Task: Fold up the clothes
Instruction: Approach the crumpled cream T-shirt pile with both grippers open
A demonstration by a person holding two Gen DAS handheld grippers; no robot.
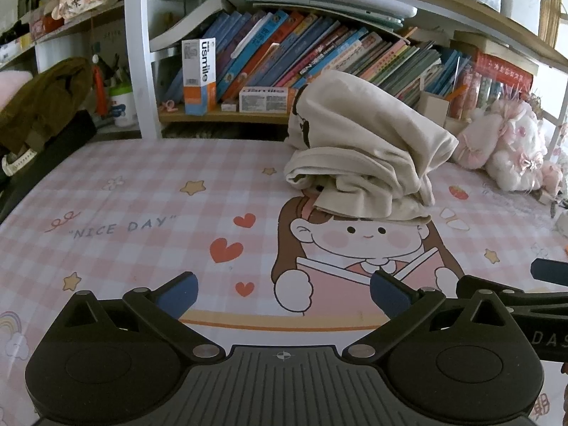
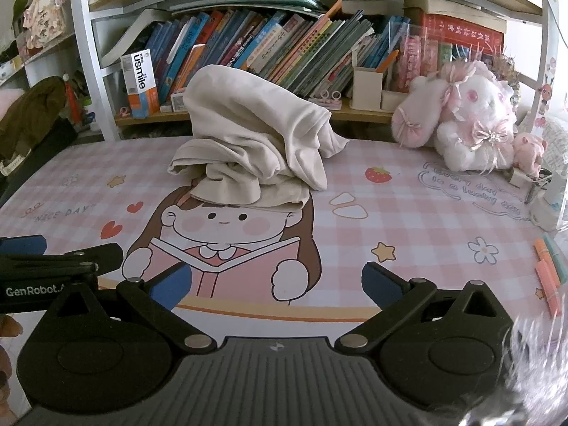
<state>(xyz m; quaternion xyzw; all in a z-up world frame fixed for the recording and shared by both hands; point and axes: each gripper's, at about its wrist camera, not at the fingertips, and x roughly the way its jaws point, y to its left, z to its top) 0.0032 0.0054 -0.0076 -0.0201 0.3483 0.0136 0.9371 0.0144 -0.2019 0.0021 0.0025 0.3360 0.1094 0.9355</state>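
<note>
A crumpled beige garment (image 1: 365,156) lies in a heap on the pink checked desk mat (image 1: 142,213), at the far middle, in front of the bookshelf. It also shows in the right wrist view (image 2: 252,145). My left gripper (image 1: 284,294) is open and empty, low over the near part of the mat, well short of the garment. My right gripper (image 2: 277,284) is open and empty, beside the left one, also short of the garment. The right gripper's finger (image 1: 548,271) shows at the right edge of the left wrist view.
A bookshelf (image 2: 284,46) full of books stands behind the mat. A pink and white plush toy (image 2: 468,117) sits at the back right. A brown garment (image 1: 39,106) lies at the left. Coloured pens (image 2: 548,273) and small items lie at the right edge.
</note>
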